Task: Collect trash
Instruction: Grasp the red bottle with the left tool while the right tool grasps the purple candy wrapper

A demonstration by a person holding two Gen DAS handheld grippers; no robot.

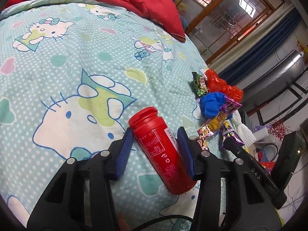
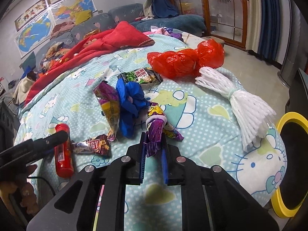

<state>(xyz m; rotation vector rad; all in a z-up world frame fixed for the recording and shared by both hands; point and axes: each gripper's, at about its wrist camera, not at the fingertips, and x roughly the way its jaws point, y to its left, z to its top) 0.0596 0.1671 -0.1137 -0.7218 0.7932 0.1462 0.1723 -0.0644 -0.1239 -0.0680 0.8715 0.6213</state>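
Observation:
A red plastic bottle [image 1: 159,150] with no cap lies slanted on the cartoon-cat quilt [image 1: 67,67]. My left gripper [image 1: 156,132] is shut on it, one blue pad against each side. The same bottle [image 2: 62,154] shows at the lower left of the right wrist view. My right gripper [image 2: 154,136] is shut on a crumpled purple snack wrapper [image 2: 155,132], which sticks up between its pads just above the quilt. That wrapper [image 1: 232,138] also shows at the right of the left wrist view.
More trash lies on the bed: a red plastic bag [image 2: 182,61], a white foam net [image 2: 240,104], a blue bag [image 2: 130,100], a green snack packet [image 2: 142,77] and other wrappers [image 2: 92,144]. A yellow-rimmed bin [image 2: 288,115] stands at the bed's right edge. A red blanket [image 2: 107,42] lies behind.

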